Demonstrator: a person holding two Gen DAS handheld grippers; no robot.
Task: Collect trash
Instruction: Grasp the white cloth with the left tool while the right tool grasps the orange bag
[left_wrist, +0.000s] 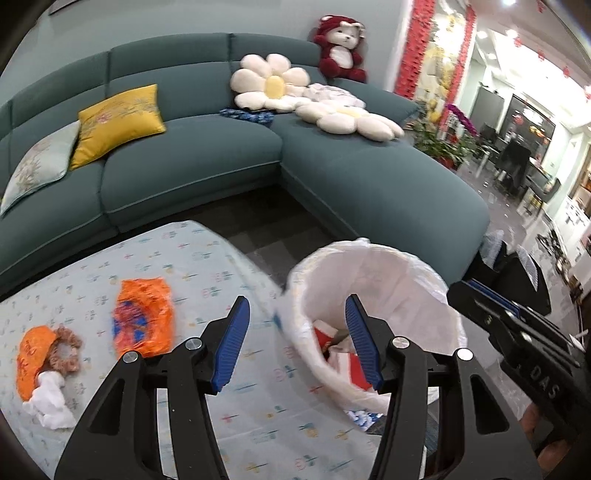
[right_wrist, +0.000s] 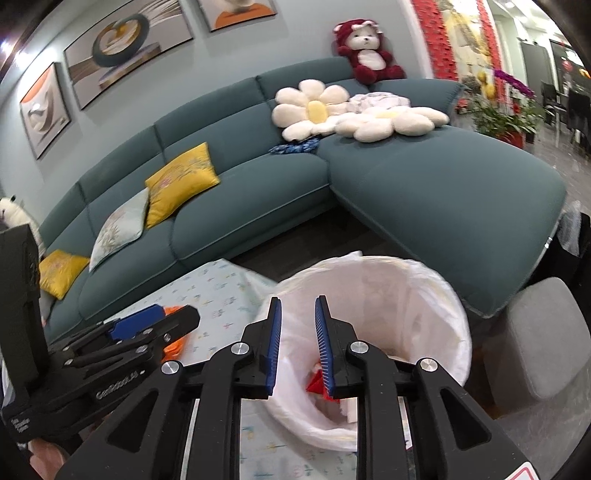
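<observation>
A trash bin lined with a white bag (left_wrist: 388, 280) stands at the table's right edge; it also shows in the right wrist view (right_wrist: 417, 295). Red and white trash (left_wrist: 351, 365) lies inside it. On the patterned tablecloth (left_wrist: 184, 258) lie an orange crumpled bag (left_wrist: 144, 317) and an orange wrapper with white tissue and a brown frill (left_wrist: 44, 365). My left gripper (left_wrist: 295, 310) is open and empty, over the table edge beside the bin. My right gripper (right_wrist: 298, 304) is open a little and empty, over the bin's near rim; it also shows in the left wrist view (left_wrist: 517, 317).
A teal corner sofa (left_wrist: 332, 173) wraps around behind the table and bin, with yellow and pale cushions, flower pillows and a red plush toy. A grey stool (right_wrist: 539, 343) stands right of the bin. Dark floor lies between the table and sofa.
</observation>
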